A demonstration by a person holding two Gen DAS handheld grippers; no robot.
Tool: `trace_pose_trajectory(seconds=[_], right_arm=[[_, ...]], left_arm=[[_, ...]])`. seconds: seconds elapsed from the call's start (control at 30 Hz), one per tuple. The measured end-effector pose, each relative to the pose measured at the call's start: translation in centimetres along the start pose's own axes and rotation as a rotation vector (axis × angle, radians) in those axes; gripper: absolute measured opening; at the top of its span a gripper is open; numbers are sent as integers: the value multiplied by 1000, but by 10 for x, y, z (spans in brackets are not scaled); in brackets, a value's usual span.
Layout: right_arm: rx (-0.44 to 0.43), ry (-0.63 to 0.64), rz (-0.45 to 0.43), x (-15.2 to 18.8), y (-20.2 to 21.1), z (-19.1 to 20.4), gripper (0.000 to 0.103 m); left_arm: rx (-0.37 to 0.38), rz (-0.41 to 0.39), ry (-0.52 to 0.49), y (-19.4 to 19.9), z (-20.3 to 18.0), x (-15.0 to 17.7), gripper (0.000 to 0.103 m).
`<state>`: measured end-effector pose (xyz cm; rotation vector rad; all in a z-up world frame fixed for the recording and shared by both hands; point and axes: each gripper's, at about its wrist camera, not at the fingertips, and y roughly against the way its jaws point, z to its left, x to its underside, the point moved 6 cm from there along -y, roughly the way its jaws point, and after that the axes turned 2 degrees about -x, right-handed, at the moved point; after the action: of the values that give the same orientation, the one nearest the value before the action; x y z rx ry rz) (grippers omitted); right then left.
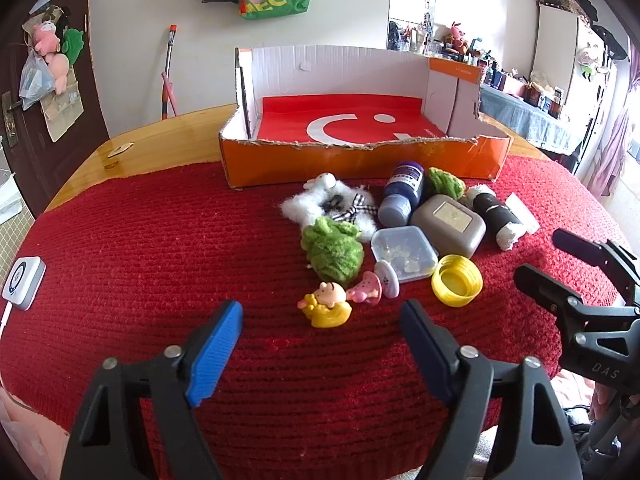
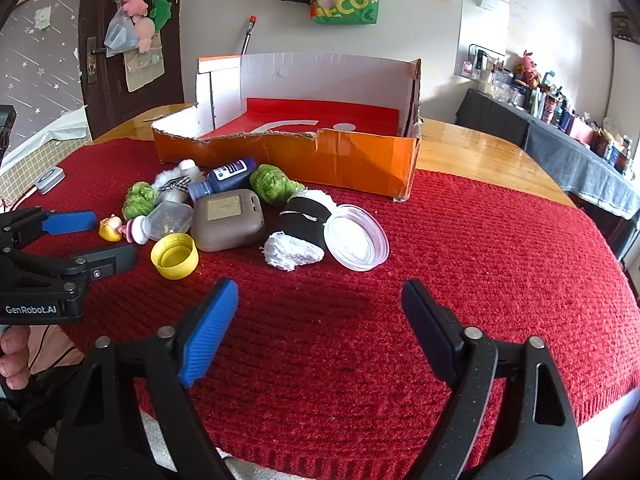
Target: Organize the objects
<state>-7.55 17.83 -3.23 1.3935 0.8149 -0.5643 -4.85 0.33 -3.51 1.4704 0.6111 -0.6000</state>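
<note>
An open orange cardboard box (image 1: 360, 160) (image 2: 360, 160) stands at the back of the red cloth. In front of it lies a cluster: a yellow duck toy (image 1: 326, 306) (image 2: 110, 229), a yellow cap (image 1: 457, 280) (image 2: 175, 256), a grey-brown case (image 1: 448, 224) (image 2: 228, 220), a blue bottle (image 1: 402, 194) (image 2: 224, 180), green fluffy balls (image 1: 332, 248) (image 2: 274, 184), a clear small box (image 1: 404, 254), a black-and-white roll (image 1: 496, 212) (image 2: 300, 228) and a clear lid (image 2: 356, 238). My left gripper (image 1: 322, 342) is open just short of the duck. My right gripper (image 2: 320, 316) is open and empty, short of the roll.
A white square device (image 1: 23, 282) (image 2: 50, 179) lies at the cloth's left edge. Bare wooden table (image 2: 480, 156) shows right of the box. A white fluffy toy (image 1: 332, 204) lies behind the green ball. Shelves with clutter stand at the far right.
</note>
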Motion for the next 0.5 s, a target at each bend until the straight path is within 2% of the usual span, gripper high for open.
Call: trace_pose_trajectory(seconds=[0.1,0.3,0.5], right_arm=[[-57,-15,3,-2,1,6,71],[-120,46,7,-3,1,35,65],[-184,105,14,-5,-5,62,59]], left_arm=[[7,-1,1,2,0,-1,73],[16,-1,-1,3,3,-2,63],[39,-2,-29,5,-3,-3,47]])
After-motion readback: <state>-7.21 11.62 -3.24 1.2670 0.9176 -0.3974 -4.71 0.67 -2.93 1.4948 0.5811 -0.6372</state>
